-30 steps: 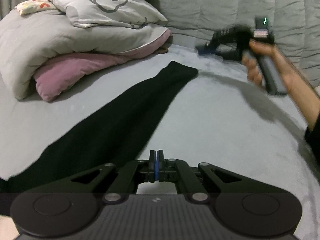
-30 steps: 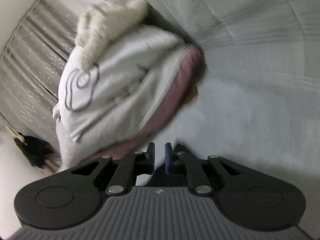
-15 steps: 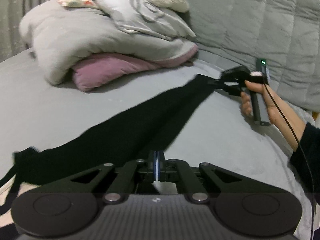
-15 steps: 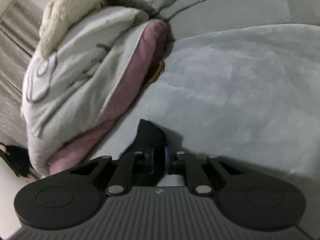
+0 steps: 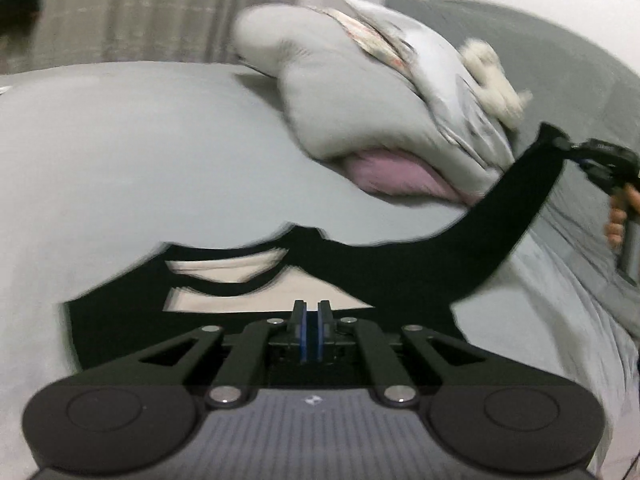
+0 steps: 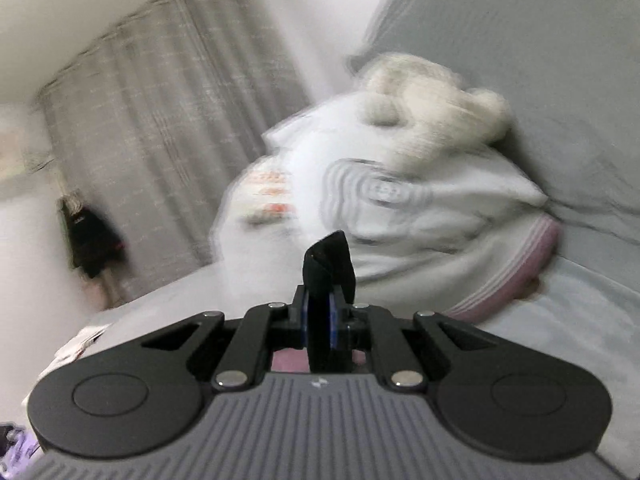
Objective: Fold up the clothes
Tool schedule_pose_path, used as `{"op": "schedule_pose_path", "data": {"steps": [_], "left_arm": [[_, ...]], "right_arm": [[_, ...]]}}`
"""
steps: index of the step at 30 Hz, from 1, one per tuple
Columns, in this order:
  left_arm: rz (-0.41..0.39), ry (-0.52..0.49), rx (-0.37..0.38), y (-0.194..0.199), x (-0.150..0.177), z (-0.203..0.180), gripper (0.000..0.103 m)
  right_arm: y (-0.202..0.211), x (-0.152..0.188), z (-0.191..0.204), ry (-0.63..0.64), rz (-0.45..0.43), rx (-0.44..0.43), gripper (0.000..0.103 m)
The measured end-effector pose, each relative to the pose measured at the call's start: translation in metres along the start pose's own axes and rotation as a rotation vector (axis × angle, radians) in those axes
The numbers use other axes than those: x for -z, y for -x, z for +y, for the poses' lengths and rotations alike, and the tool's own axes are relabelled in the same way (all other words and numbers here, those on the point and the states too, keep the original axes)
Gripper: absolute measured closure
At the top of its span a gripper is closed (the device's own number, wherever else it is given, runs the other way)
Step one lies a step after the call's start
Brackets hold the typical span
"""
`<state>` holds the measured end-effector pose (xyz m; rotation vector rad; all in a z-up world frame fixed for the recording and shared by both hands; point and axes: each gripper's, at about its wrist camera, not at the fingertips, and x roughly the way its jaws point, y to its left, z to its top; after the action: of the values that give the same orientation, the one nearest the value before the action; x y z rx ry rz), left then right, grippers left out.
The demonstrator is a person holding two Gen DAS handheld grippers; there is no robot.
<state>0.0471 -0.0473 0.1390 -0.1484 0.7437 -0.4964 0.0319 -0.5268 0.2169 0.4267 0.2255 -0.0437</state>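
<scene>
A long black garment (image 5: 400, 256) lies across the grey bed (image 5: 140, 152); its strapped end is just in front of my left gripper (image 5: 311, 316). The left jaws stand a small gap apart with nothing between them, low over the cloth. My right gripper (image 6: 319, 300) is shut on the garment's far end (image 6: 330, 260), which sticks up between the pads. In the left wrist view the right gripper (image 5: 592, 160) holds that end lifted off the bed, so the cloth rises toward it.
A pile of grey and pink bedding (image 5: 360, 120) with a patterned pillow (image 6: 392, 192) and a fluffy white toy (image 6: 432, 92) sits at the head of the bed. A quilted grey headboard (image 6: 540, 40) and a curtain (image 6: 160, 128) stand behind.
My right gripper closed on the garment's far end and lifted it off the bed. My left gripper swung left toward the strapped end and its jaws parted slightly.
</scene>
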Motion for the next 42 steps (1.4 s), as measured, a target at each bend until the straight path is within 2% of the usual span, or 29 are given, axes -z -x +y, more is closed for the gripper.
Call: {"op": "schedule_pose_path", "data": {"steps": [2,5,7,8,9,14,15,19,22,24,25,26,27,29,31,32,34,36,39,41,42], "left_arm": [[-0.023,0.069,-0.007,0.023,0.004,0.026,0.094],[-0.042,0.141,-0.004,0.046,0.017,0.055,0.088],[-0.048,0.173,-0.002,0.058,0.027,0.072,0.084],[-0.049,0.192,0.002,0.062,0.033,0.08,0.084],[-0.049,0.214,0.007,0.067,0.04,0.09,0.084],[-0.047,0.302,0.033,0.076,0.06,0.125,0.084],[-0.043,0.309,0.035,0.076,0.061,0.129,0.084],[-0.045,0.341,0.029,0.079,0.061,0.145,0.084],[-0.045,0.366,0.039,0.081,0.062,0.154,0.083],[-0.024,0.353,0.031,0.077,0.064,0.156,0.083],[-0.015,0.348,0.028,0.075,0.064,0.155,0.083],[-0.007,0.343,0.024,0.072,0.065,0.155,0.083],[0.001,0.341,0.025,0.069,0.065,0.154,0.083],[0.01,0.339,0.031,0.063,0.066,0.153,0.082],[0.025,0.326,0.028,0.056,0.068,0.15,0.075],[0.033,0.319,0.023,0.053,0.07,0.149,0.073],[0.05,0.315,0.013,0.048,0.072,0.147,0.072],[0.061,0.326,-0.015,0.046,0.073,0.149,0.071],[0.068,0.34,-0.066,0.042,0.074,0.152,0.065],[0.063,0.329,-0.091,0.039,0.075,0.153,0.065],[0.064,0.32,-0.08,0.036,0.075,0.152,0.063]], "right_arm": [[0.001,0.01,0.066,0.066,0.023,-0.077,0.093],[-0.002,0.034,0.126,0.119,0.061,-0.154,0.093],[-0.005,0.075,0.186,0.186,0.11,-0.214,0.093],[-0.006,0.082,0.195,0.197,0.119,-0.224,0.093],[-0.008,0.112,0.223,0.228,0.159,-0.275,0.093],[-0.008,0.201,0.292,0.307,0.299,-0.376,0.093],[-0.013,0.228,0.311,0.325,0.355,-0.382,0.093],[-0.027,0.282,0.343,0.401,0.426,-0.319,0.093],[-0.033,0.307,0.347,0.413,0.481,-0.292,0.093],[-0.029,0.319,0.349,0.412,0.508,-0.293,0.088],[-0.026,0.324,0.347,0.408,0.529,-0.307,0.084],[-0.025,0.325,0.345,0.392,0.559,-0.333,0.073],[-0.023,0.326,0.343,0.375,0.59,-0.359,0.068],[-0.012,0.317,0.329,0.316,0.603,-0.408,0.054],[0.002,0.296,0.305,0.232,0.578,-0.434,0.051],[0.006,0.29,0.297,0.216,0.57,-0.426,0.05],[0.015,0.266,0.262,0.185,0.55,-0.346,0.049],[0.016,0.255,0.236,0.169,0.573,-0.284,0.049],[0.015,0.237,0.177,0.074,0.566,-0.199,0.049],[0.015,0.222,0.116,-0.139,0.52,-0.137,0.049],[0.017,0.218,0.091,-0.236,0.496,-0.131,0.049]]}}
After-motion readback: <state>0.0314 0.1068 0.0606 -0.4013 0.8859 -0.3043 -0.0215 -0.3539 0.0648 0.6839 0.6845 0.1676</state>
